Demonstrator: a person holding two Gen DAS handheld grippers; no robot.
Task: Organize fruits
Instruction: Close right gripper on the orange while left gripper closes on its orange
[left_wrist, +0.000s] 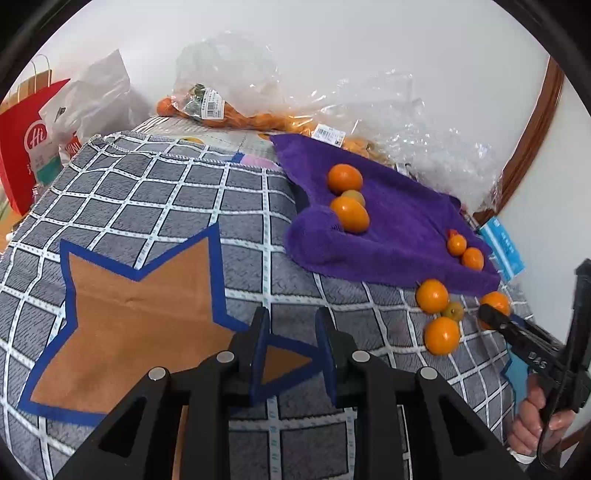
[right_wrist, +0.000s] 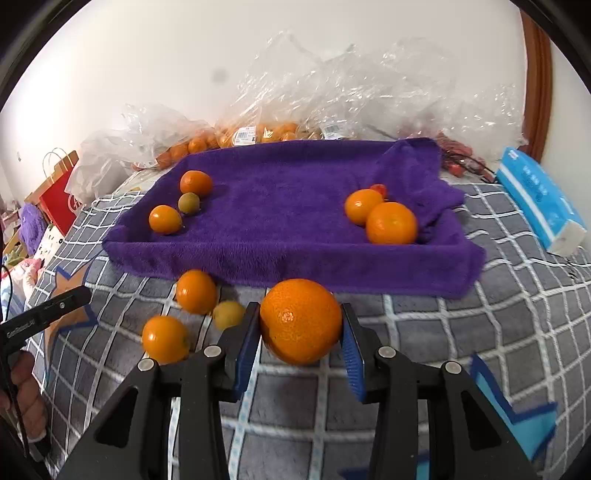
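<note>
A towel is being spread over a mat; fruits are lying on it left and right, with bags piled behind.

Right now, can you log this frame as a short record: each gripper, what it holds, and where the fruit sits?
left gripper: open, holds nothing, over the checked mat
right gripper: closed on a large orange
purple towel: three fruits at its left, two oranges plus a small red fruit at its right
loose fruits: three on the mat in front of the towel
</note>
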